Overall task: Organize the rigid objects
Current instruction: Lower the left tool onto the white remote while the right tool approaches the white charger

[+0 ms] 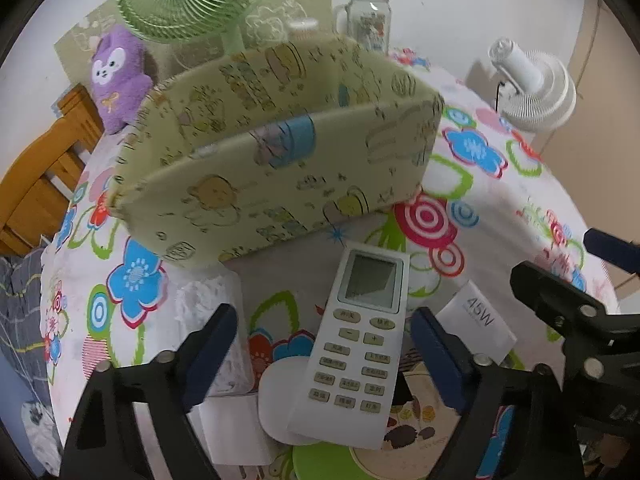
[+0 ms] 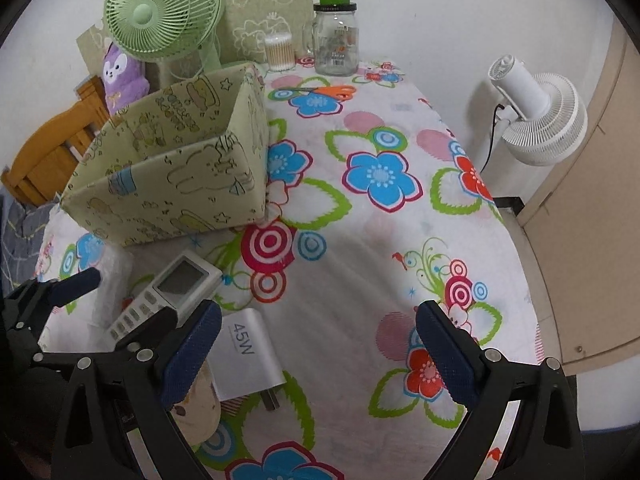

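A white air-conditioner remote (image 1: 360, 332) lies on the flowered tablecloth, resting on a round white object (image 1: 280, 400). My left gripper (image 1: 324, 356) is open, its blue pads on either side of the remote, not closed on it. The remote also shows in the right wrist view (image 2: 168, 296). A white 45W charger (image 2: 248, 356) lies just right of it, also in the left wrist view (image 1: 476, 320). My right gripper (image 2: 318, 356) is open and empty over the cloth, right of the charger. A pale green patterned storage box (image 1: 272, 152) stands open behind the remote, also in the right wrist view (image 2: 172, 168).
A green fan (image 2: 160, 16), purple plush (image 2: 122, 80), cotton swab tub (image 2: 279, 52) and glass jar (image 2: 335, 40) stand at the back. Orange scissors (image 2: 332, 92) lie beyond the box. A white fan (image 2: 536, 112) stands off the table's right edge. A wooden chair (image 2: 52, 148) is at left.
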The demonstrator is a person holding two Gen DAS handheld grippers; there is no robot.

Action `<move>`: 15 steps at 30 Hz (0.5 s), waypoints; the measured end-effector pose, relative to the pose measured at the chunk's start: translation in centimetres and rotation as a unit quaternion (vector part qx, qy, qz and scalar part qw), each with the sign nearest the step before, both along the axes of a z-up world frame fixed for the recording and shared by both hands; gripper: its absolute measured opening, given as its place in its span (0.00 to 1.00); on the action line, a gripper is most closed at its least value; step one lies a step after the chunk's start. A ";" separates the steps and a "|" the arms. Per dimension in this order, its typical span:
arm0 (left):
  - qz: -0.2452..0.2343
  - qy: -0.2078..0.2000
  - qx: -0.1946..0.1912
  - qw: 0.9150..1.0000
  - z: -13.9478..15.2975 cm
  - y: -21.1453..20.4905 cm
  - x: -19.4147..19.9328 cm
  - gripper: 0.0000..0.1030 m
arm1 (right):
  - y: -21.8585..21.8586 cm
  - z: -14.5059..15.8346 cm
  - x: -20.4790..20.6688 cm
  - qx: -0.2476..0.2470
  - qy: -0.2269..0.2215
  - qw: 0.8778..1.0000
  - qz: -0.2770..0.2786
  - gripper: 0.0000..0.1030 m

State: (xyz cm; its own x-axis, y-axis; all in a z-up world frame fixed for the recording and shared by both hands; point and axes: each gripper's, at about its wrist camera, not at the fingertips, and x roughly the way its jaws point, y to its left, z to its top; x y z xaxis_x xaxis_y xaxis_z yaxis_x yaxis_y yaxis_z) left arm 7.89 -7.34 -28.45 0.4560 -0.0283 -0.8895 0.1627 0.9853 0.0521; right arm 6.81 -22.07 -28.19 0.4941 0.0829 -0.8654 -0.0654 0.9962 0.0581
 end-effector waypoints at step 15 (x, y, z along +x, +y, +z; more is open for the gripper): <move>-0.039 0.012 -0.005 0.999 -1.3 -1.2 0.1 0.46 | 0.2 -1.5 0.0 0.004 0.022 1.000 0.000 0.96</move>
State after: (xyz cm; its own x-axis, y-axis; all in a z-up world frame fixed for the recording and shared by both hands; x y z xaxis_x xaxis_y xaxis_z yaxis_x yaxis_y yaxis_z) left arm 7.99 -8.54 -29.76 0.4304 -0.0726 -0.8997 0.2406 0.9699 0.0368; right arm 6.82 -21.87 -29.65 0.4553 0.0897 -0.8858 -0.0621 0.9957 0.0689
